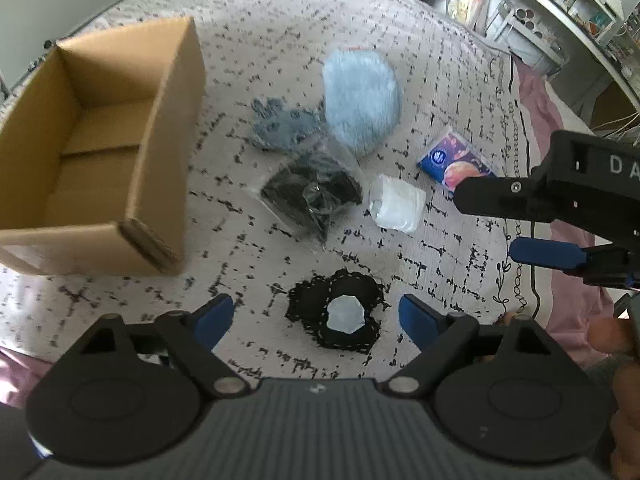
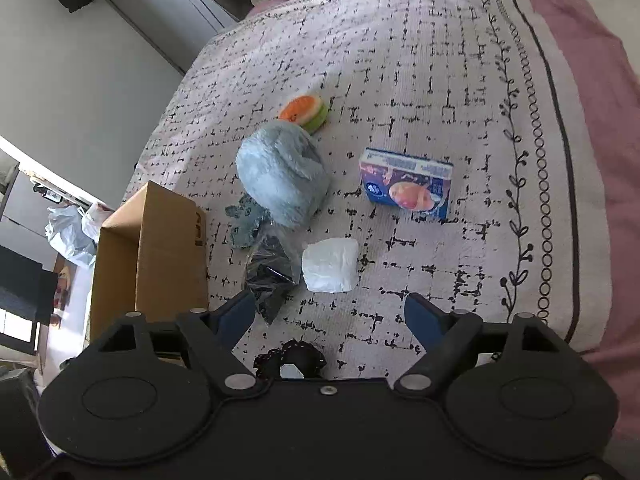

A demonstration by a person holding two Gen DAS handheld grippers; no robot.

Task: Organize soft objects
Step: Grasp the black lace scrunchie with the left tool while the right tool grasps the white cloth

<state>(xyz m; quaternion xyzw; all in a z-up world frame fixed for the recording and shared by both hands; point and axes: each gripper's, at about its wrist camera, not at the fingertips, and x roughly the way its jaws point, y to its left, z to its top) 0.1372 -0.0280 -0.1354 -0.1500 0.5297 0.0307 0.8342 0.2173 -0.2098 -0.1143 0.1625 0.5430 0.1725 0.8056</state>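
White letters "DA" on right claw point(image 1: 486, 224)

The left gripper point(image 1: 316, 316) hangs over a patterned bedspread point(image 1: 440, 80), its blue fingers point(image 1: 216, 316) spread wide with a black scrunchie point(image 1: 340, 312) lying between them, untouched. Ahead of the fingertips sits a clear bag of black fabric point(image 1: 312, 192), with a white wrapped packet point(image 1: 396, 204) just to its right. Farther ahead lie a grey knitted piece point(image 1: 280, 124) and a pale blue fluffy item point(image 1: 360, 100), touching. An open cardboard box point(image 1: 160, 160) stands ahead-left. A blue tissue pack point(image 1: 452, 160) lies ahead-right, beside the right gripper point(image 1: 496, 224), whose fingers are apart.
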